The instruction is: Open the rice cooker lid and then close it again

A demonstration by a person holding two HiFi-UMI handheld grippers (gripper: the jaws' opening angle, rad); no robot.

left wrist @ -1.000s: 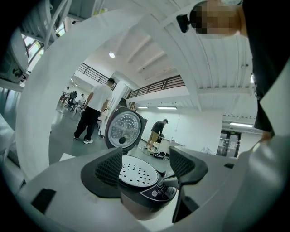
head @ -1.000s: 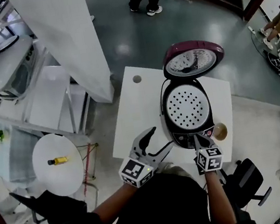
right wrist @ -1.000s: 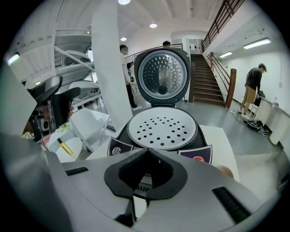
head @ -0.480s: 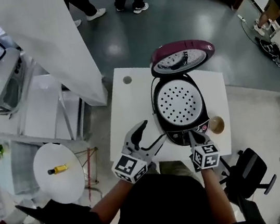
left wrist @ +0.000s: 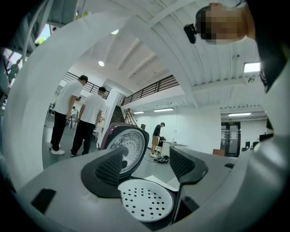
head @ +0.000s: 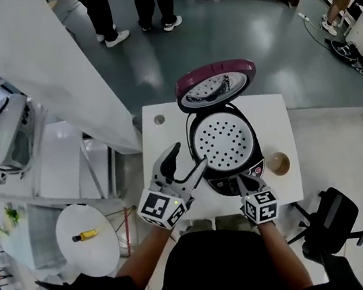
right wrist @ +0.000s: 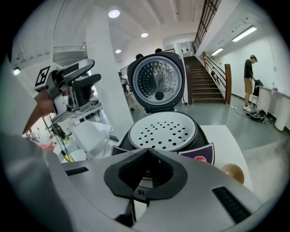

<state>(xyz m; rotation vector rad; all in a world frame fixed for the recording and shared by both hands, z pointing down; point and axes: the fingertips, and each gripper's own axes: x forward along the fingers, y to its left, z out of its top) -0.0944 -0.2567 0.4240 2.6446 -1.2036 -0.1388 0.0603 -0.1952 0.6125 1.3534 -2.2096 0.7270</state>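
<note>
The black, rounded rice cooker (head: 207, 171) sits on the white square surface (head: 273, 119). Its maroon, round lid (head: 215, 84) stands fully open behind the white perforated plate (head: 224, 141), so I judge the opening half done and only the closing left.

The change is in my left claw (head: 187, 157). Over the last second it has lifted off the near edge of the surface and moved in along the cooker's left side. It is released, its jaws wide apart with nothing between them. In its own view the left claw (left wrist: 147, 163) looks level across the perforated plate (left wrist: 145, 201) at the lid (left wrist: 129, 147), still clear of both.

My right claw (head: 248, 178) has not shifted. It is clenched on nothing at the cooker's front panel, tips angled down, and its view confirms the right claw (right wrist: 146, 172) has its jaws together.

I read the left claw's approach as the start of the closing move. A small brown round object (head: 279, 163) lies just right of the cooker, out of the way.
</note>
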